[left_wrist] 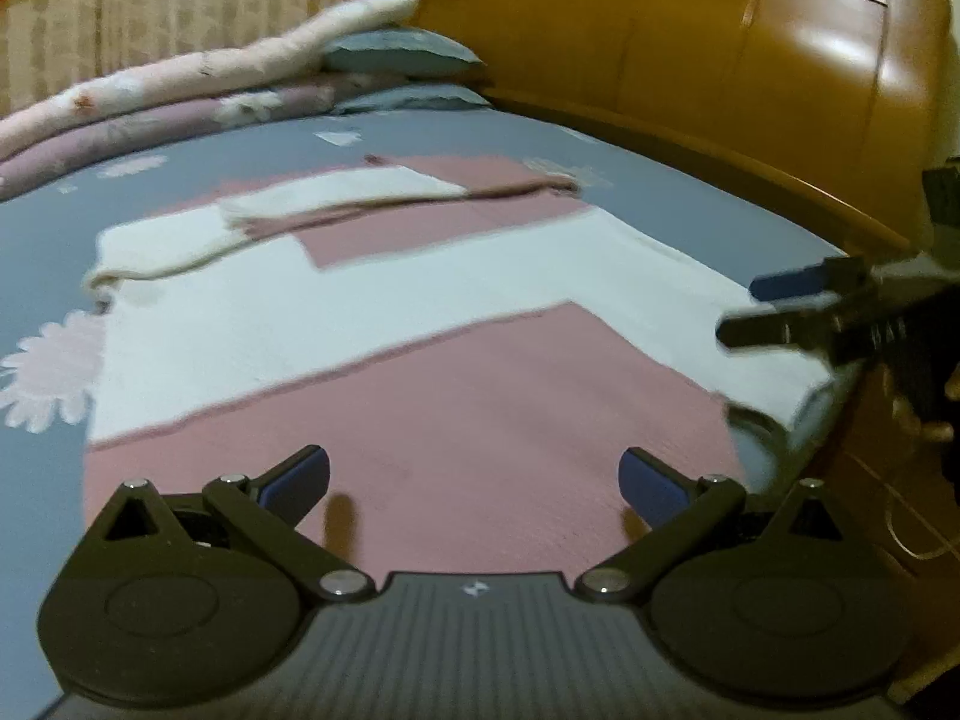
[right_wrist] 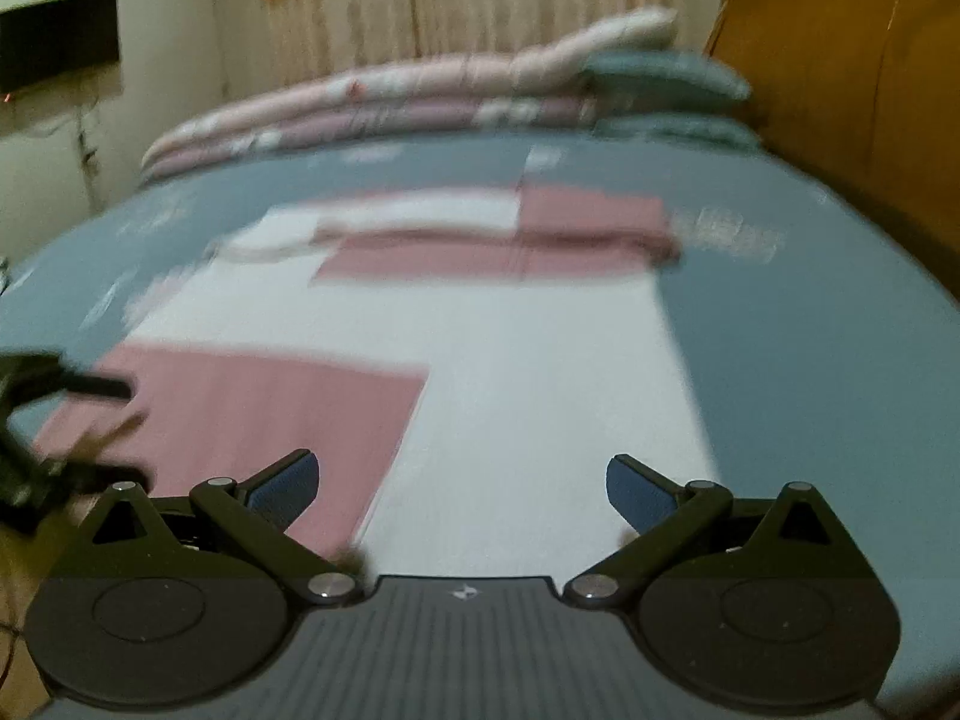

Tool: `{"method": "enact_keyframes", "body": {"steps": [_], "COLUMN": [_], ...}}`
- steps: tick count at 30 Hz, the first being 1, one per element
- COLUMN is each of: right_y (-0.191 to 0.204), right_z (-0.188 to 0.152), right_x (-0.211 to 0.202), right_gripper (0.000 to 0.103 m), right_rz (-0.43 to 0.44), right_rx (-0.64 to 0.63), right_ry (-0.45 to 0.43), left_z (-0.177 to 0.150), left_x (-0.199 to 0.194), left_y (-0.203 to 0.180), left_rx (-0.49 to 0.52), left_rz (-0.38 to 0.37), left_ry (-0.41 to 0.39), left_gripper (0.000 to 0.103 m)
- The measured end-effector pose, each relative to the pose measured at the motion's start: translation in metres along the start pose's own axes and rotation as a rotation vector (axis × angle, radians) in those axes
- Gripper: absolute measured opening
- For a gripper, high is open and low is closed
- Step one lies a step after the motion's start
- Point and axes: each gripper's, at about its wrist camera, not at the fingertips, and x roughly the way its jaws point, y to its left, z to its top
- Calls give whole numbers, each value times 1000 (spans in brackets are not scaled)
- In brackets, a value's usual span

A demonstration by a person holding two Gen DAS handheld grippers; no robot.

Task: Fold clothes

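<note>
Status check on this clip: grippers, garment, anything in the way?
Left gripper open, empty, over the pink panel. Right gripper open, empty. Pink-and-white garment lies flat on the bed, sleeves folded in at the far end. Nothing in the way.

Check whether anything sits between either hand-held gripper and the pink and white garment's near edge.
Nothing visible does. The left hand-held gripper and right hand-held gripper are both open just above the pink and white garment.

- pink and white blocks are shown on the garment (left_wrist: 420, 324)
- pale daisy prints are scattered over a grey-blue bedsheet (left_wrist: 48, 264)
- an orange-brown headboard (left_wrist: 750, 60) is seen
- blue pads are carried on black gripper fingers (left_wrist: 300, 477)
</note>
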Motion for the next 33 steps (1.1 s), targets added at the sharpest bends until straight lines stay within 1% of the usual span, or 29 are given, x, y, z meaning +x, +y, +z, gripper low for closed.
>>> {"method": "enact_keyframes", "body": {"steps": [2, 5, 6, 9, 12, 13, 14, 18, 25, 29, 31, 33], "right_y": [-6, -19, -23, -33, -48, -51, -51, -38, -32, -43, -41, -30], "right_z": [9, 12, 9, 2, 6, 11, 16, 36, 39, 41, 40, 37], "right_x": [13, 35, 40, 43, 38, 38, 38, 50, 80, 65, 55, 50], "right_gripper": [103, 103, 103, 103, 103, 103, 103, 103, 103, 103, 103, 103], "right_rz": [3, 66, 62, -18, -24, -2, 21, 104, 94, 46, 113, 147], "right_rx": [40, 136, 157, 134, 176, 209, 225, 213, 206, 259, 282, 258], "right_ry": [-12, 19, 40, 43, 62, 69, 71, 65, 145, 136, 124, 114], "left_z": [1, -4, -6, -12, -12, -12, -11, -9, -7, -6, -6, -7], "left_x": [3, 7, 8, 6, 5, 5, 6, 8, 8, 9, 9, 10], "left_y": [7, 13, 15, 19, 24, 25, 24, 22, 28, 29, 28, 27], "left_rx": [-31, -62, -72, -75, -90, -93, -93, -87, -114, -114, -112, -107], "left_rz": [11, 10, 9, 4, -9, -11, -10, -3, -23, -23, -20, -15], "left_ry": [11, 31, 38, 28, 23, 22, 23, 27, 32, 29, 28, 28], "left_gripper": [102, 102, 102, 102, 102, 102, 102, 102, 102, 102, 102, 102]}}
